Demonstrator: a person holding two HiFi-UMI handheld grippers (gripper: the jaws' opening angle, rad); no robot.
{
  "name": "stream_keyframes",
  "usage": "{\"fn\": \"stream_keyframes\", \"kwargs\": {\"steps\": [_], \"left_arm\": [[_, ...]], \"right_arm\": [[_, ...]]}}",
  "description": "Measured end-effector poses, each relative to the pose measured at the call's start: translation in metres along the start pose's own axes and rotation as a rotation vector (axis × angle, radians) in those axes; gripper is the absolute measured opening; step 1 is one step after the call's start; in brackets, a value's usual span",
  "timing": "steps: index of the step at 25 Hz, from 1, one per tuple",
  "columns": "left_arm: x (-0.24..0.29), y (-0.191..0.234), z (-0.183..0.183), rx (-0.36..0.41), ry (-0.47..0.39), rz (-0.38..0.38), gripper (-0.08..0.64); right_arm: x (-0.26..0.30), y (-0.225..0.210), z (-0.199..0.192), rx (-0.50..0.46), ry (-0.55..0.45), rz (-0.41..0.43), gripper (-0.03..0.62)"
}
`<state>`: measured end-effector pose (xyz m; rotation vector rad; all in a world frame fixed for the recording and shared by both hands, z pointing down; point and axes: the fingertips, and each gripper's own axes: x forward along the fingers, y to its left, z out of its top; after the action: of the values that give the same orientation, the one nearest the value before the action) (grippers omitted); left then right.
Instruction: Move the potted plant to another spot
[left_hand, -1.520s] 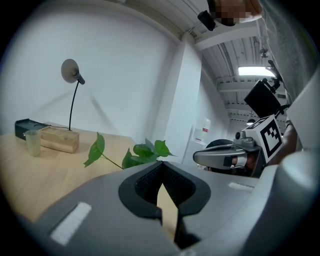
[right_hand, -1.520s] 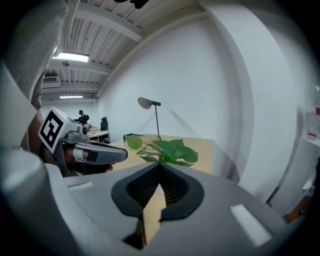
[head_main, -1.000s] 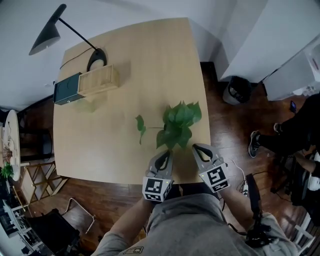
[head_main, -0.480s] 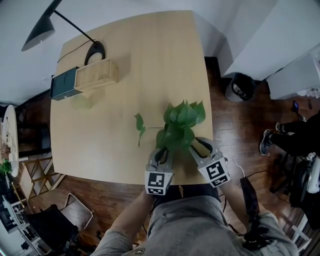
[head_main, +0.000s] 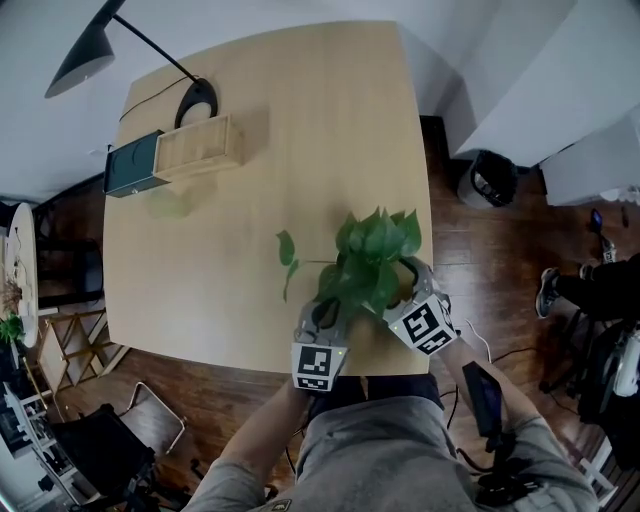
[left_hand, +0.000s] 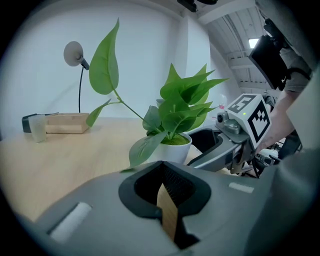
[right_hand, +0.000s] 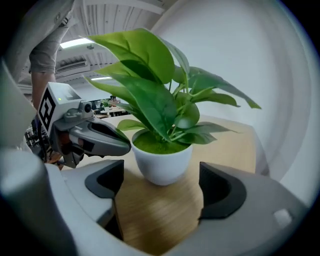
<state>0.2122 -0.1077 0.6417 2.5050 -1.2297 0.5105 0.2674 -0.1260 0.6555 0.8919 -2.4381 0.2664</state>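
Observation:
The potted plant (head_main: 366, 260) stands near the table's front right corner, its leaves hiding the pot from above. Its white pot (right_hand: 162, 164) rests on the wood just beyond my right gripper (right_hand: 160, 189), whose jaws have just been opening and now stand wide with nothing between the pads. In the head view the right gripper (head_main: 402, 288) is at the plant's right, the left gripper (head_main: 323, 312) at its front left. My left gripper (left_hand: 162, 172) is shut and empty; the pot (left_hand: 172, 151) sits a short way ahead of it.
At the far left of the table (head_main: 250, 300) are a wooden box (head_main: 200, 148), a dark green box (head_main: 130, 172) and a black lamp (head_main: 192, 100). The table's front edge runs just under both grippers. A dark bin (head_main: 486, 180) stands on the floor to the right.
The right gripper has moved in beside the plant's right side and its jaws have spread apart. The left gripper has edged closer under the leaves. The plant has stayed put.

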Motion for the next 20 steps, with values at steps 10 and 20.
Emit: {"fn": "stream_keyframes", "kwargs": {"steps": [10,20], "left_arm": [[0.001,0.009,0.002,0.010,-0.003,0.009,-0.006],[0.003,0.010,0.004,0.018,-0.013,0.010,-0.006]], "right_arm": [[0.032,0.003,0.013,-0.066,0.000,0.057,0.499],[0.033,0.000,0.015,-0.058,-0.030,0.032,0.483]]}}
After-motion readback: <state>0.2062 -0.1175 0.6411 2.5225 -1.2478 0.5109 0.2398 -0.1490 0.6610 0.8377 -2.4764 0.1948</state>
